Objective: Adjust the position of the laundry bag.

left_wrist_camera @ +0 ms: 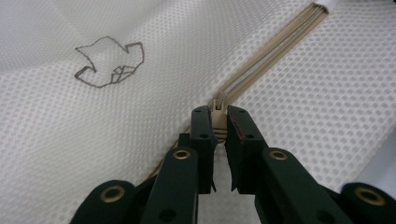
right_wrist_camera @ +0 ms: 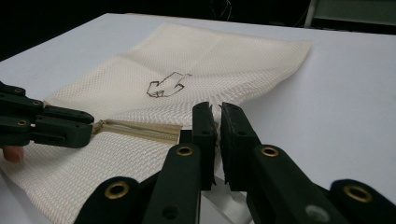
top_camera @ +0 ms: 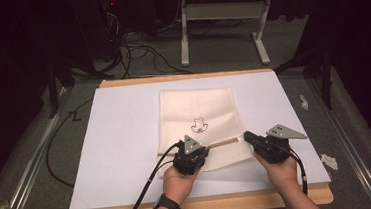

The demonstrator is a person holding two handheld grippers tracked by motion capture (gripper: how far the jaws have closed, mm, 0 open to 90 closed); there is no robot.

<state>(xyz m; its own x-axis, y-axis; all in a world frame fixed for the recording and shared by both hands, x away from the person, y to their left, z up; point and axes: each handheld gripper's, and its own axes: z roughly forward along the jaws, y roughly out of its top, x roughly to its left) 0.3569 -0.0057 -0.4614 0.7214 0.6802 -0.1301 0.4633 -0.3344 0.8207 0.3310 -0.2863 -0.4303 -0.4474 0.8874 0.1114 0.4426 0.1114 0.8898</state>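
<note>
Left hand-held gripper (left_wrist_camera: 219, 119) pinches zipper pull (left_wrist_camera: 219, 108) (mid-bag).

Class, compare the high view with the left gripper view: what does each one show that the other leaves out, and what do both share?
High view alone: the whole white table, the person's hands, the right gripper pinching the mesh bag's edge, floor cables and a table frame behind.

Left gripper view alone: the left gripper closed on the beige zipper pull, and the mesh holes up close.

Both: the bag, its zipper and its line drawing.
</note>
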